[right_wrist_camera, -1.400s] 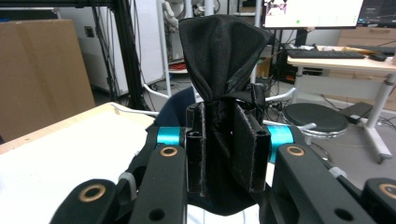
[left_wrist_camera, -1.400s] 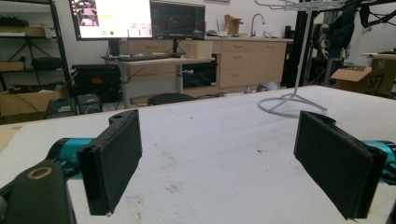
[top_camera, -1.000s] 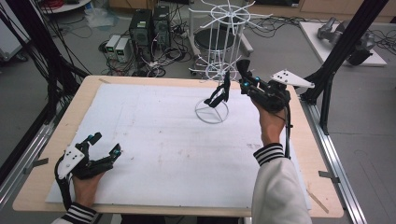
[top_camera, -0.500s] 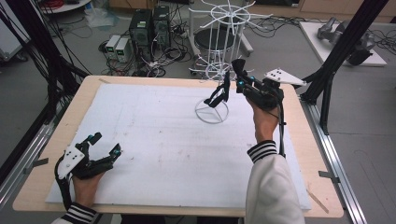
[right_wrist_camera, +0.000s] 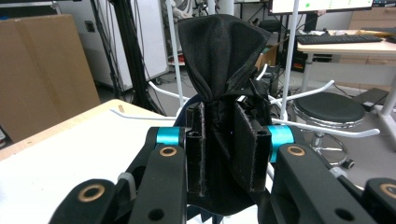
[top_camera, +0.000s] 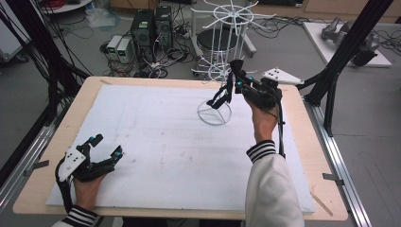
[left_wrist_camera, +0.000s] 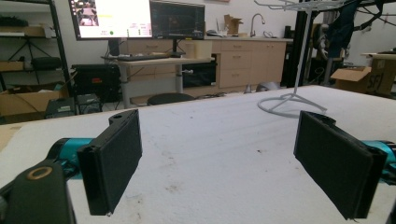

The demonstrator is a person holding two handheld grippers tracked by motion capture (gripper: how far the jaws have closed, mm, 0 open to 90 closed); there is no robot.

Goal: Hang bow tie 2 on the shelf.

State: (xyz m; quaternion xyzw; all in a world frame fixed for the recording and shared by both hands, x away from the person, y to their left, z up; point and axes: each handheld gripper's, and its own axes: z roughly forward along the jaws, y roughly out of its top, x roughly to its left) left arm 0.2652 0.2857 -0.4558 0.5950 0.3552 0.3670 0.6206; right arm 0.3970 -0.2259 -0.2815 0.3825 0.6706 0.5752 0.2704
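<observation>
Up high, one right gripper [top_camera: 230,81] pinches one black cloth [right_wrist_camera: 223,51].

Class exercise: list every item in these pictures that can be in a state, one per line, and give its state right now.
left gripper: open, holding nothing, low over the white board.
right gripper: shut on the black cloth, raised.
black cloth: bunched, pinched between the jaws.
white wire rack: upright on the board.

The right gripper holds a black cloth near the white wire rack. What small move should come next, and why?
Probably lift the right gripper a little toward the wire rack: its jaws are shut on the black cloth, held beside the rack's arms, while the left gripper rests open.
</observation>
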